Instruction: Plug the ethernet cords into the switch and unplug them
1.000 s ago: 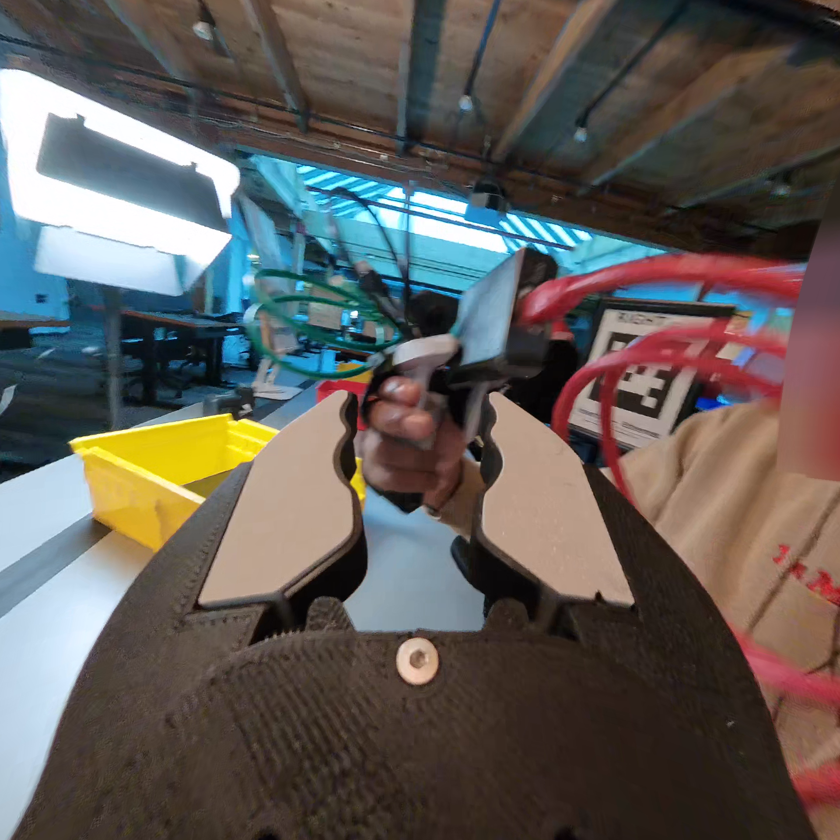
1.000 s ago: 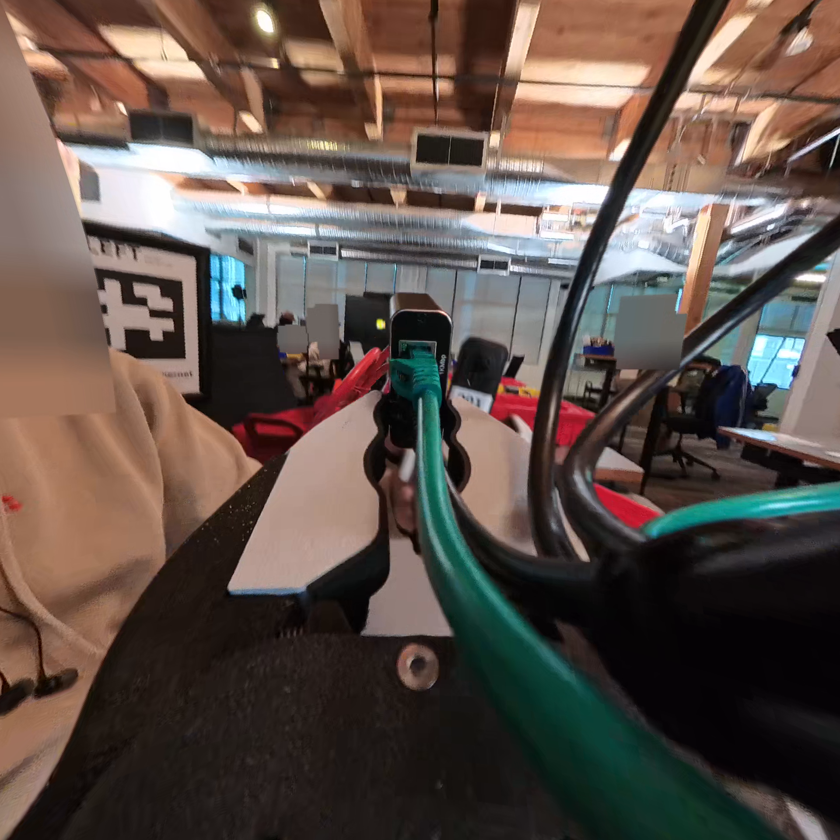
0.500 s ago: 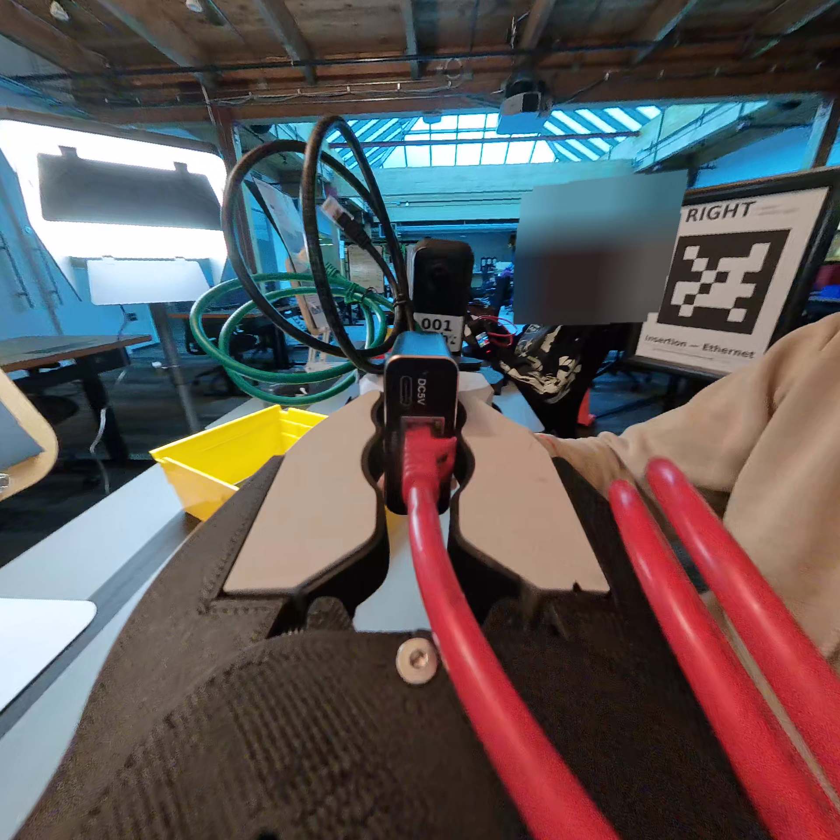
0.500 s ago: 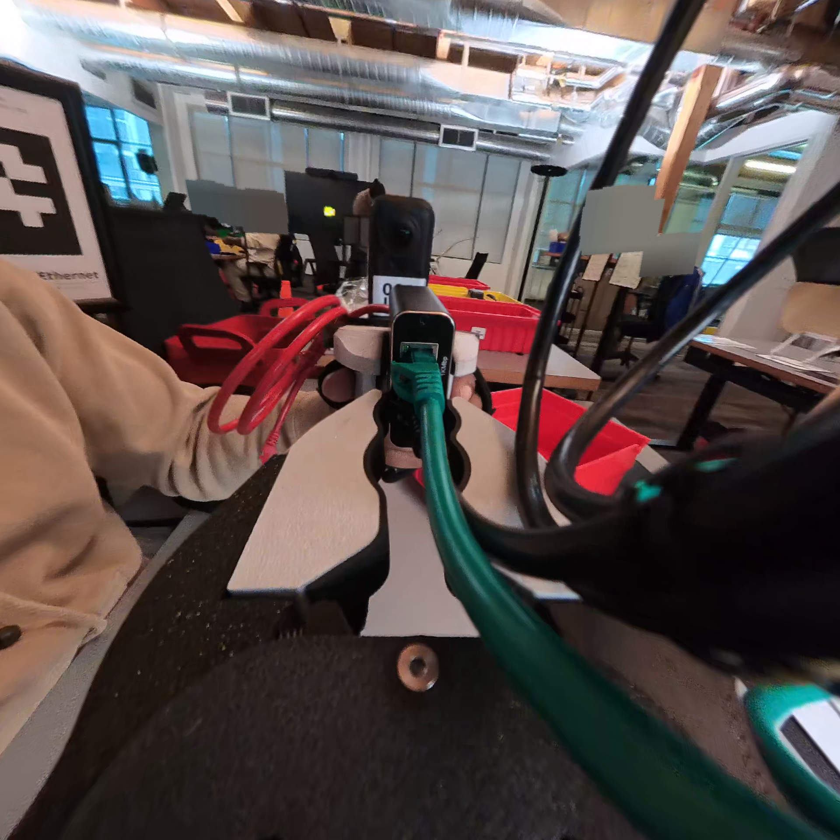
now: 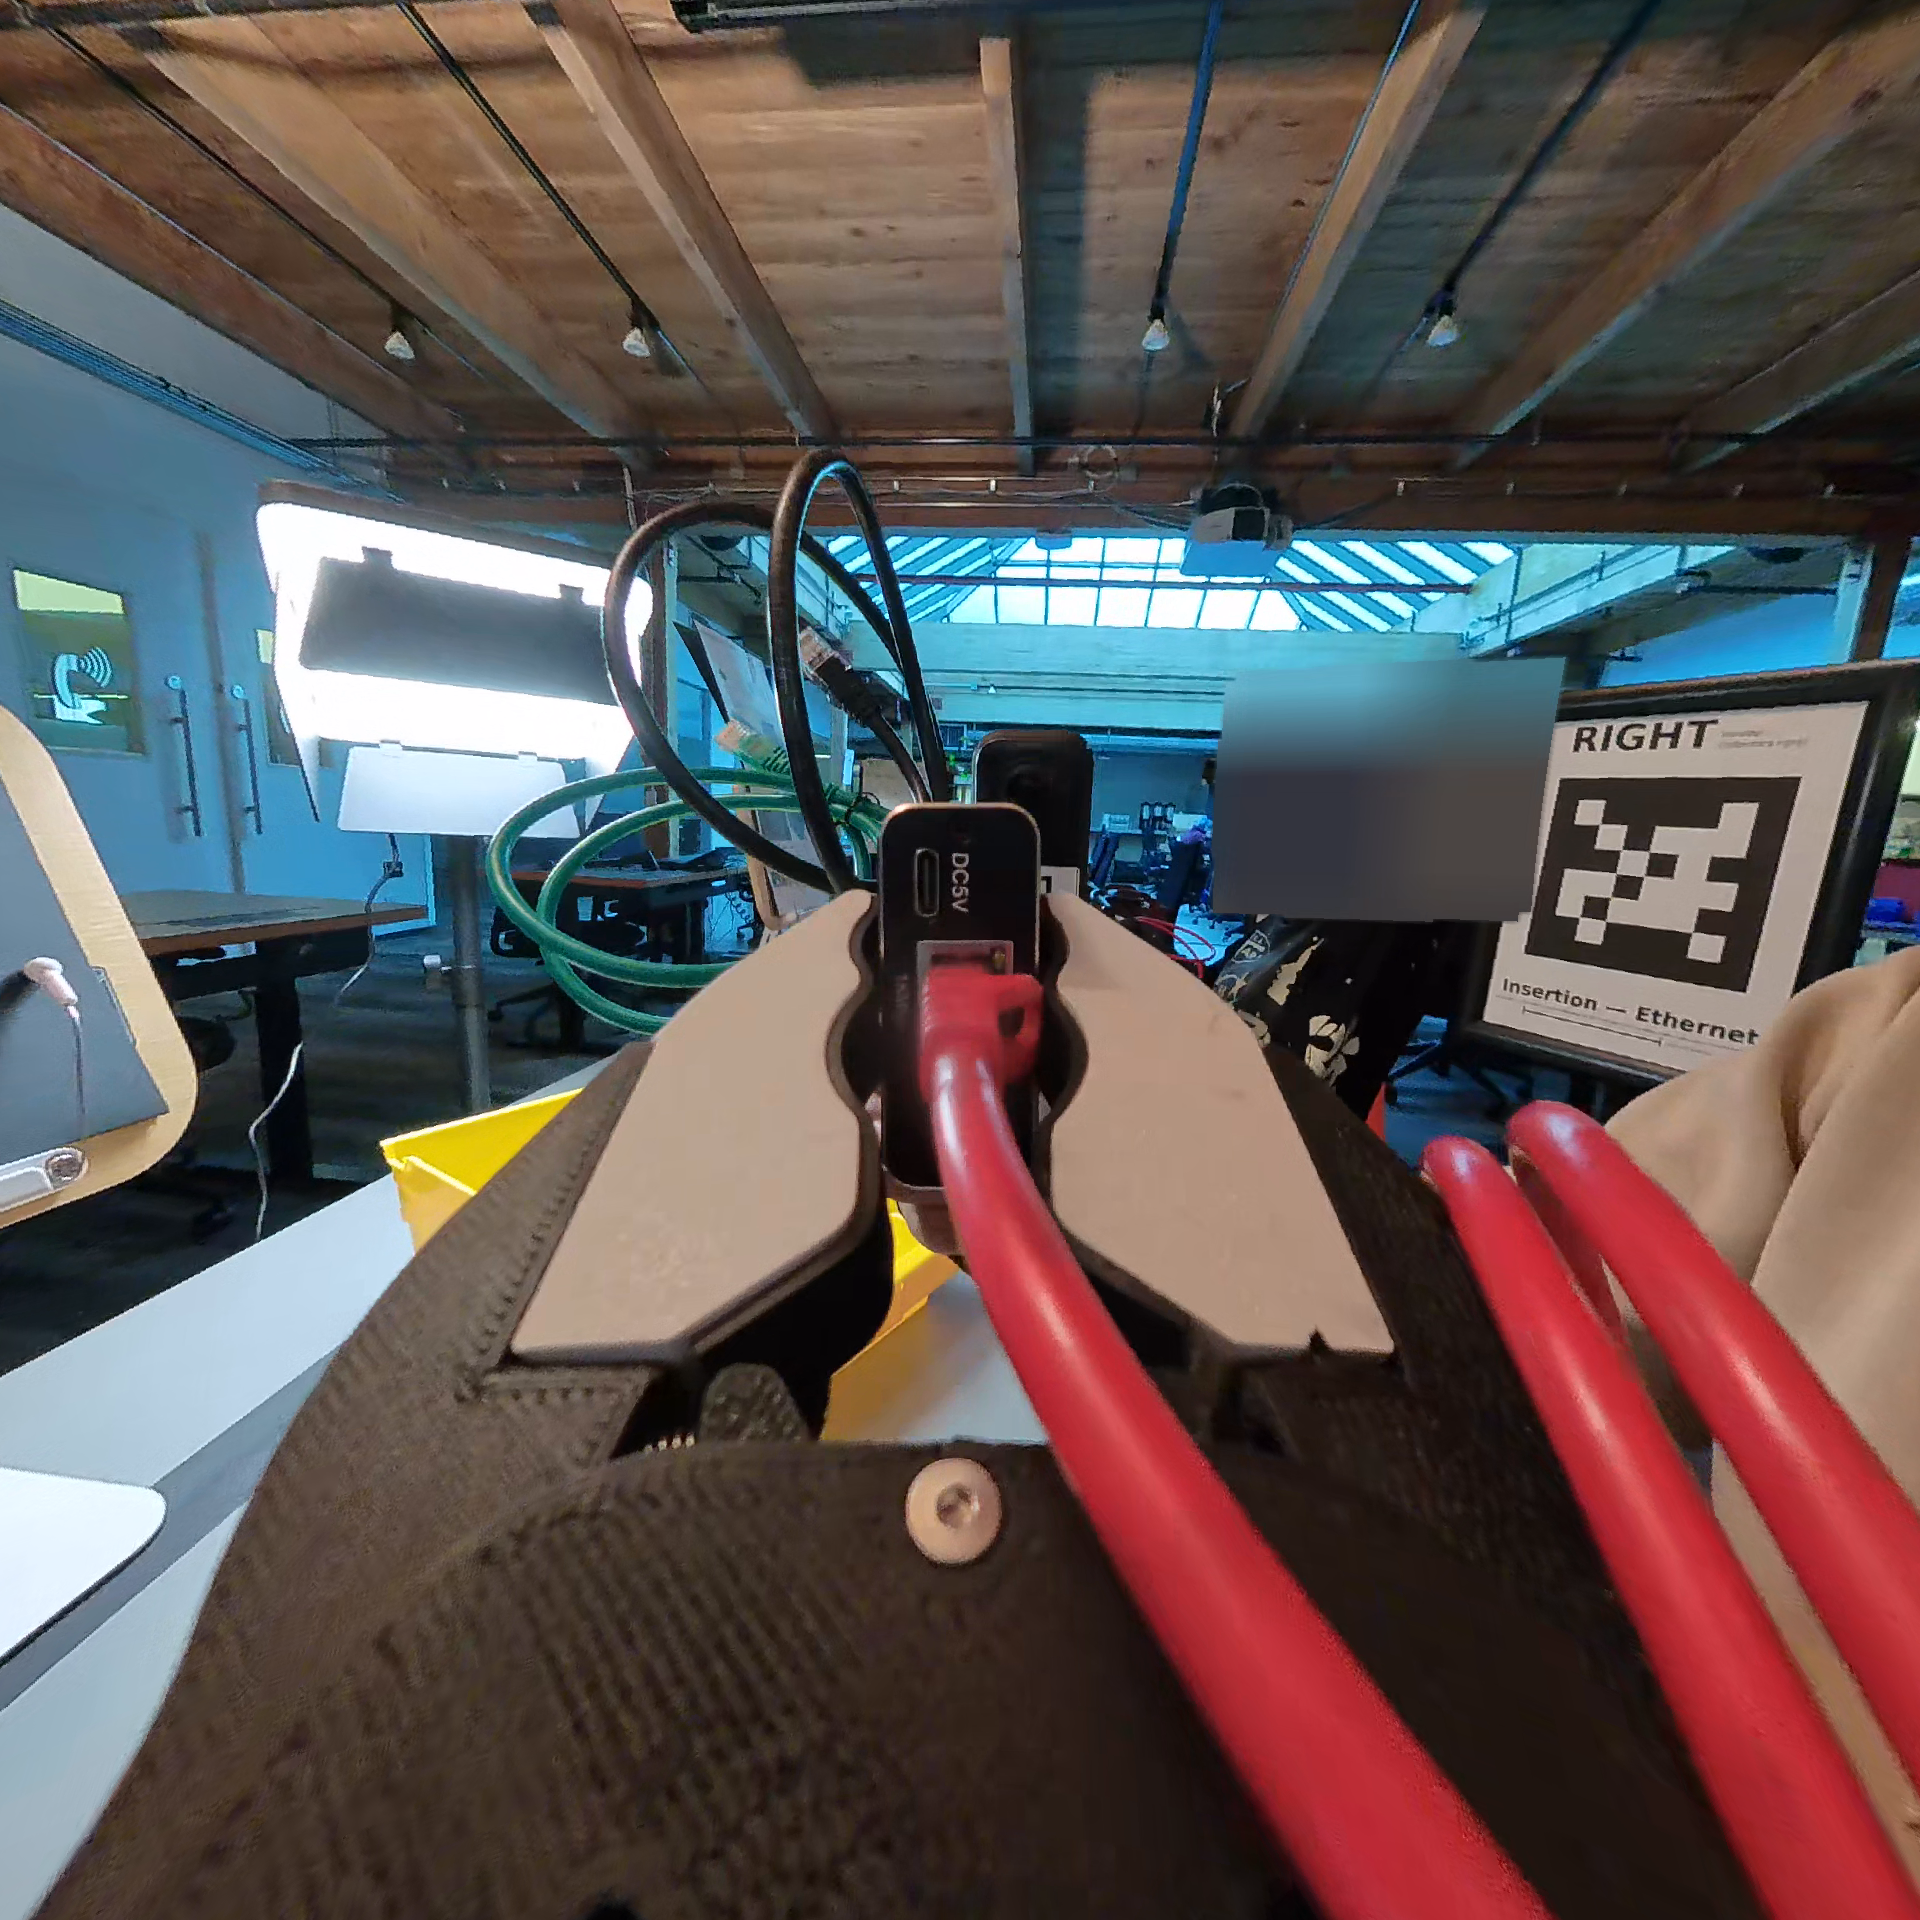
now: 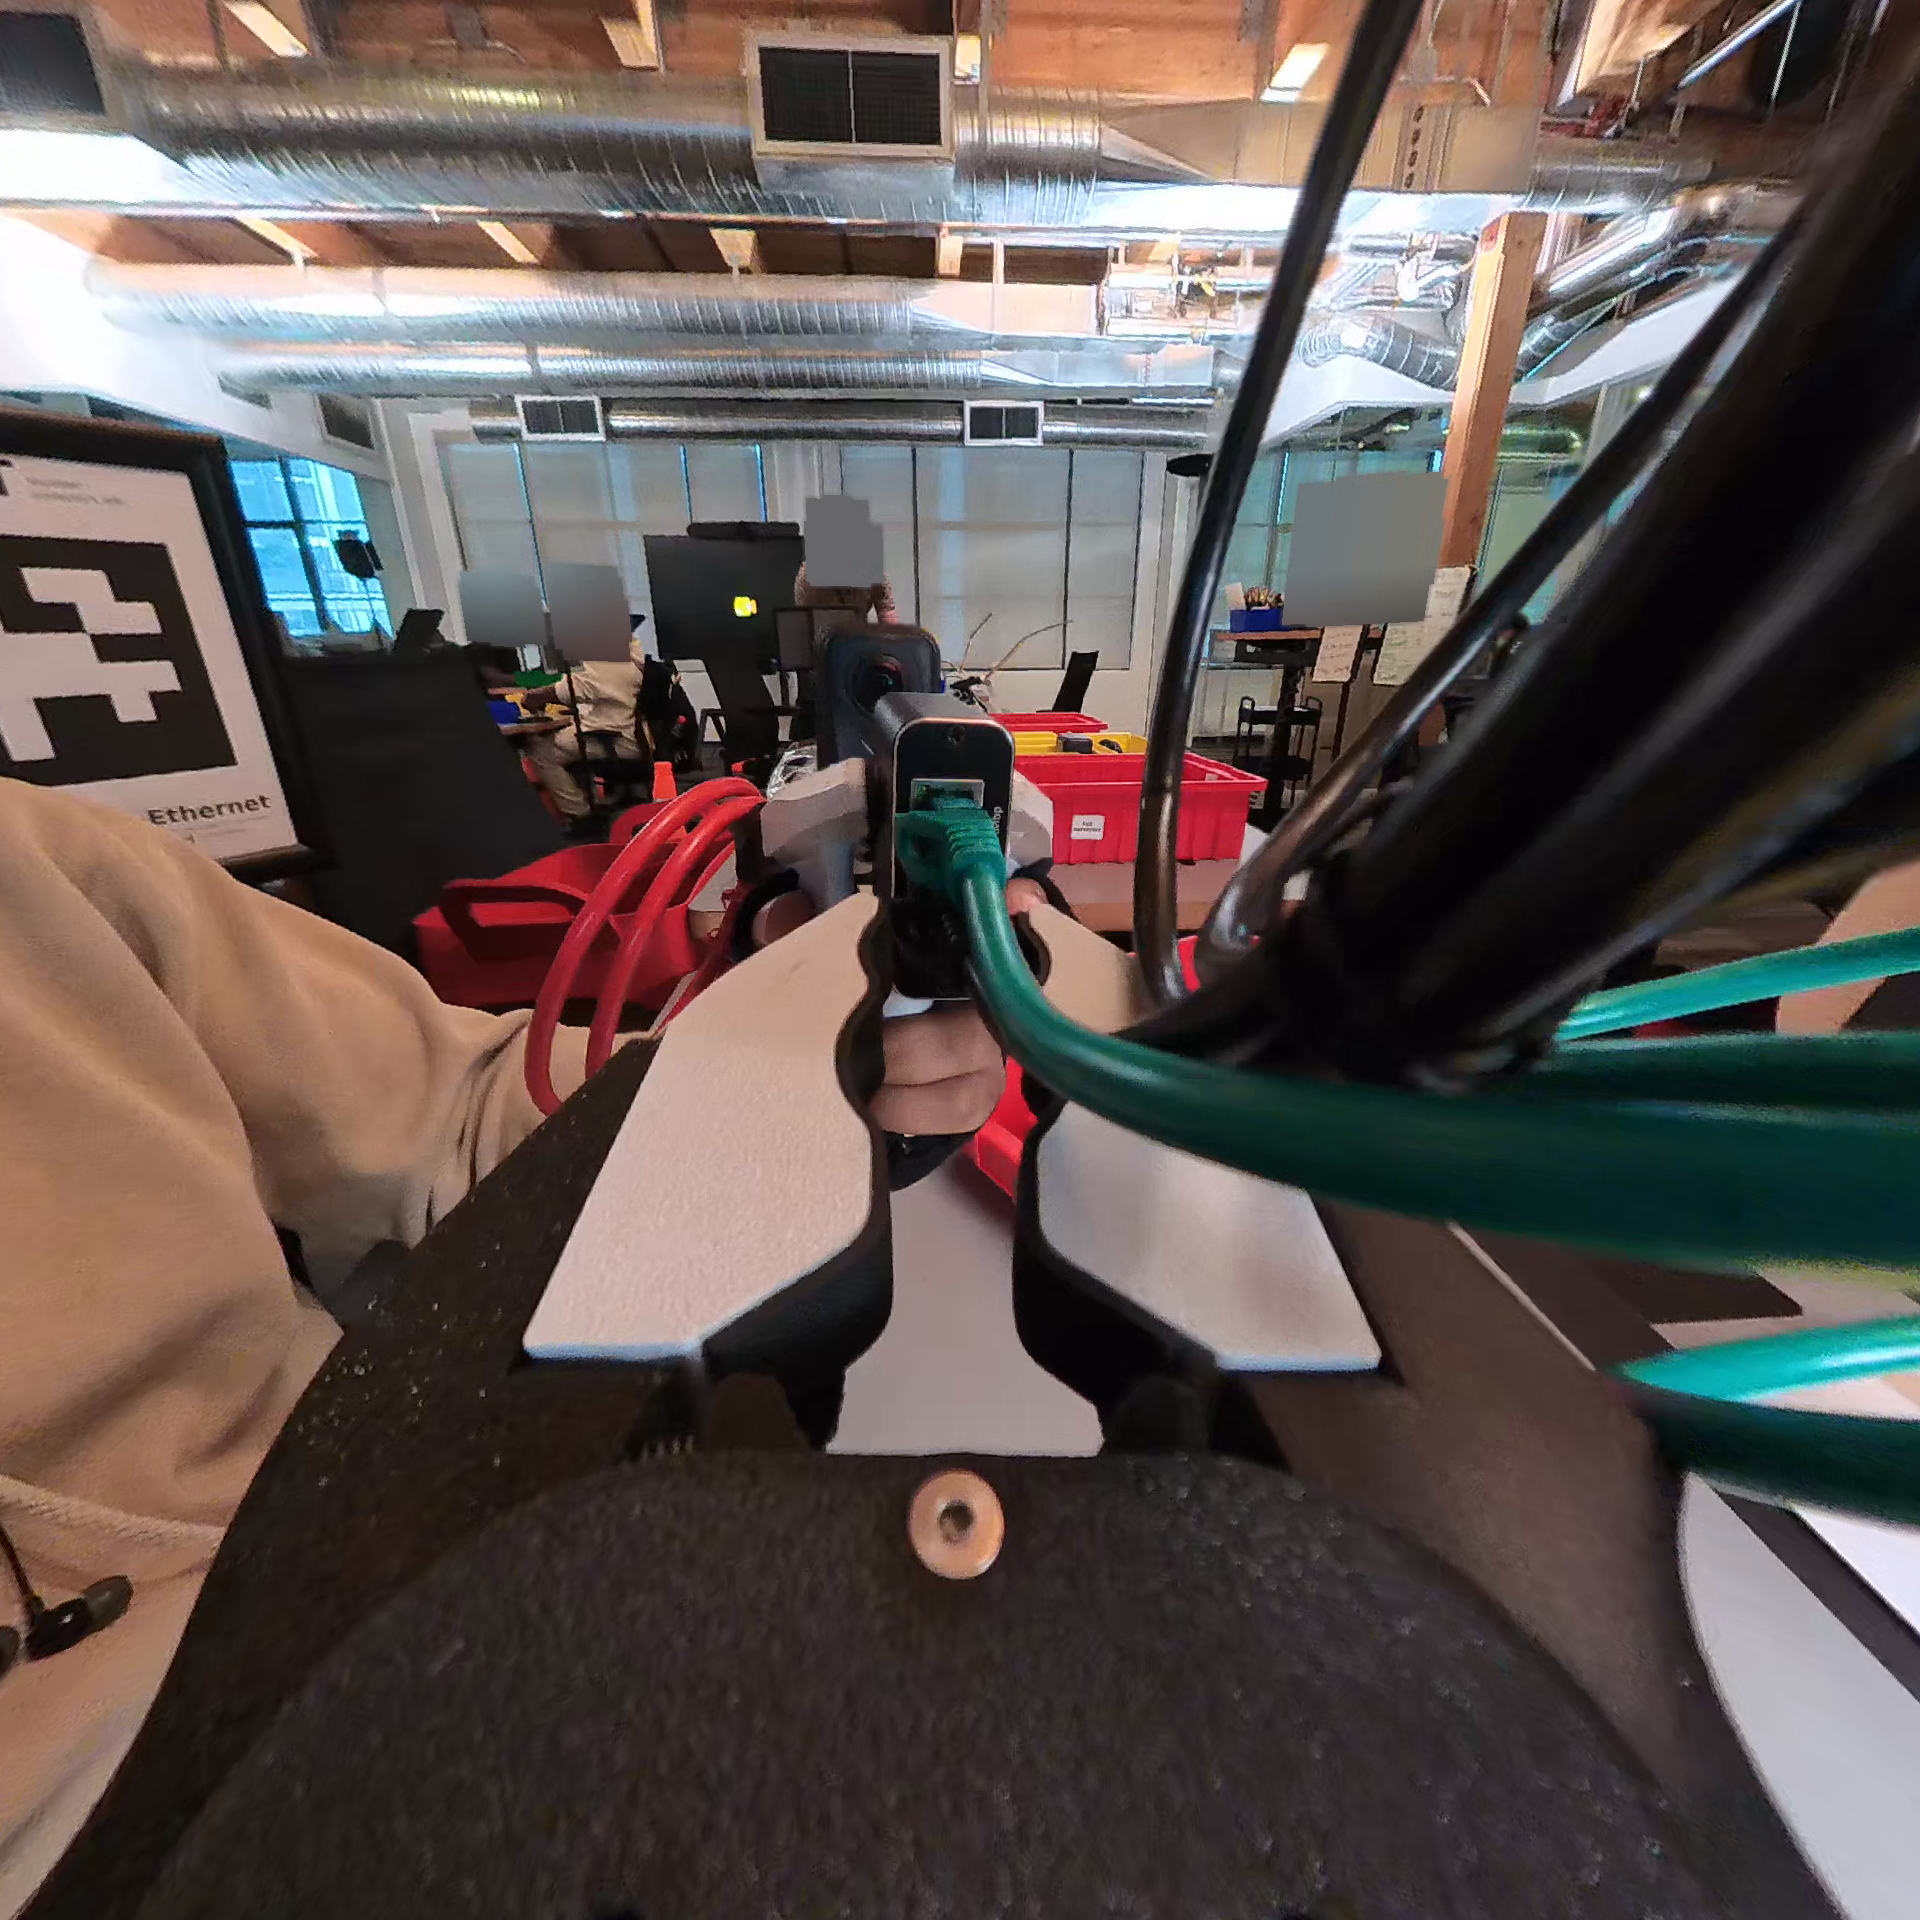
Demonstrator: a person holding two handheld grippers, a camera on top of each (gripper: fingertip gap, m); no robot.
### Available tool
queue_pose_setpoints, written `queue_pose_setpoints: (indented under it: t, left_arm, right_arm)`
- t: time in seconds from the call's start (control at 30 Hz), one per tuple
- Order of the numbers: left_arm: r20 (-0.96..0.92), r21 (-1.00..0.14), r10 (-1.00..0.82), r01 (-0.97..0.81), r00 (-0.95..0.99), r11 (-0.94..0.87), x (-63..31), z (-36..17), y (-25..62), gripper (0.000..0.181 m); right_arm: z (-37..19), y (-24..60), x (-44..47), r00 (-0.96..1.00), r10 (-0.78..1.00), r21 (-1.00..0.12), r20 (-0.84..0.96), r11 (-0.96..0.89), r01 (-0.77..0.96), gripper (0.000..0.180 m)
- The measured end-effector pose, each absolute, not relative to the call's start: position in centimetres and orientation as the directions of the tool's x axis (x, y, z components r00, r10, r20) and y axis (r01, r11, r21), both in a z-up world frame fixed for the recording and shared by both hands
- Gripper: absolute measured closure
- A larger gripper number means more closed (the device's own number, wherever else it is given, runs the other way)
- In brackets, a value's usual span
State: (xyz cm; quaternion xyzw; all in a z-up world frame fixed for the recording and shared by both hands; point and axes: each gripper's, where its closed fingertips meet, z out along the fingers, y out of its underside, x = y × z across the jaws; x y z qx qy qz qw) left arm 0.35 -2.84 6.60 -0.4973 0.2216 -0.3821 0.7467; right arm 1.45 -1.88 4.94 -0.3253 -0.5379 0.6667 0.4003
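Note:
A small dark switch (image 5: pixel 956 873) sits upright between the fingers of my left gripper (image 5: pixel 958 935), which is shut on it. A red ethernet cord (image 5: pixel 1039 1247) is plugged into the end facing this camera and runs back over the gripper. In the right wrist view, my right gripper (image 6: pixel 951 935) is shut on the other end of the switch (image 6: pixel 951 753). A green cord (image 6: pixel 1195 1112) is plugged into that end. A black cord (image 6: pixel 1247 520) loops up on the right. The red cord's loops (image 6: pixel 613 935) hang beyond, left of the switch.
A yellow bin (image 5: pixel 457 1174) stands on the grey table (image 5: pixel 208 1382) under the left gripper. Red bins (image 6: pixel 1143 790) stand behind the switch. A framed marker sign (image 5: pixel 1662 883) and a person's beige sleeve (image 6: pixel 208 1039) are close by. A light panel (image 5: pixel 447 665) stands far left. Both grippers' tips are close together, under 4 cm apart.
One second ago my left gripper was open and apart from the switch. It moved onto the switch's red-cord end and shut on it. The right gripper kept its hold.

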Motion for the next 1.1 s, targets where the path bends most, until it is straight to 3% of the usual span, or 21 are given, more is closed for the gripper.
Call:
queue_pose_setpoints:
  t: [0.8,1.1]
  left_arm:
    - [0.076,-0.911,-0.768,0.357,0.636,0.206,0.92,6.88,-2.78,0.155]
    - [0.02,-0.917,-0.723,0.301,0.69,0.262,0.65,7.09,-2.99,0.154]
  right_arm:
    - [5.02,-1.76,2.02,-0.492,0.87,-0.985,0.007,-0.08,-0.155,0.16]
    - [5.27,-1.54,1.39,-0.368,0.925,-0.984,0.09,0.025,-0.178,0.163]
